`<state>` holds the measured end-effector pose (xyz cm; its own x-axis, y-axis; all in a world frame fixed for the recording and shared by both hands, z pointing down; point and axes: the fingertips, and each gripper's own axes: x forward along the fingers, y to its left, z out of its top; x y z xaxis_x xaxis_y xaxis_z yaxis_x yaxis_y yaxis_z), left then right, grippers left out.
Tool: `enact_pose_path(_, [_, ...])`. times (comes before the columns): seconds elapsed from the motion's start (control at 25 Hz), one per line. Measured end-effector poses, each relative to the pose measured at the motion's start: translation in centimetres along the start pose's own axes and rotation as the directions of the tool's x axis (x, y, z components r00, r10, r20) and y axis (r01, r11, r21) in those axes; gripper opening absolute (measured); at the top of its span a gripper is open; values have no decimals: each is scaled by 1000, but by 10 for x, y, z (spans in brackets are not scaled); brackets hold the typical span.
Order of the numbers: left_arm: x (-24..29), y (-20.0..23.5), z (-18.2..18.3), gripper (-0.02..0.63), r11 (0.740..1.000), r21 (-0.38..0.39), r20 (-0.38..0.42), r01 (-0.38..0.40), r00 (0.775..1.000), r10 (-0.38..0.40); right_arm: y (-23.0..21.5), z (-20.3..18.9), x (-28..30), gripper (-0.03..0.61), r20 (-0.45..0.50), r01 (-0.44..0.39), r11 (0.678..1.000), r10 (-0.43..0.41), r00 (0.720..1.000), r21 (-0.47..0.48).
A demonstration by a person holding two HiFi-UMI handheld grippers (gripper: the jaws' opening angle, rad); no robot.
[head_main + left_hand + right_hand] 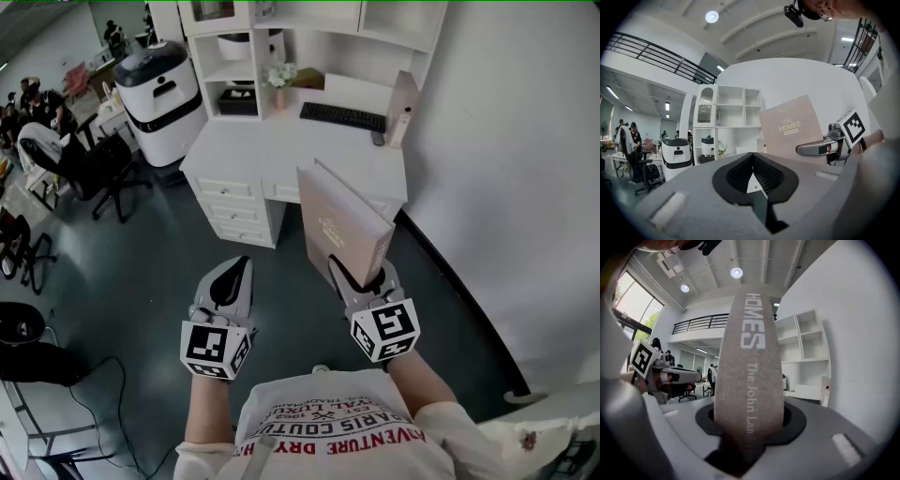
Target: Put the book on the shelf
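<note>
The right gripper (359, 277) pinches the book (339, 223) by its lower end (spine toward that gripper's camera) and holds it upright in the air, just off the front edge of the desk (272, 155). The left gripper (230, 283) is empty, its fingers pressed together.

The book (339, 223) stands in the right gripper (361, 274), left gripper (236, 274) alongside, desk (281, 152) ahead

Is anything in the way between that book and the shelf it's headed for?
Nothing visible does. The book sits in the right gripper over open floor; beyond it only the white desk top, with a keyboard at the back, lies below the shelf.
</note>
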<state>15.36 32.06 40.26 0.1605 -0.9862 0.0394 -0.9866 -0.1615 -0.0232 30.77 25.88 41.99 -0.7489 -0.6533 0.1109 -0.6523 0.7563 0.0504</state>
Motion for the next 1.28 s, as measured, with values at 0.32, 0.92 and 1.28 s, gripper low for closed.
enact_pose_path(0.32, [-6,8,0,5,1000,-3,9,19,1000,-19,9,-1,3,178,-2,21,1000,-21,1000,7])
enact_pose_path(0.92, [-11,62,-15,5,999,-6,21,35,999,-35,34,-10,49,178,-2,59,998,-59,998,26])
enact_pose_path(1.28, [87,145,-22,5,1000,14,6,-23,1000,23,-12,-6,190,178,4,-2,999,2,1000,37])
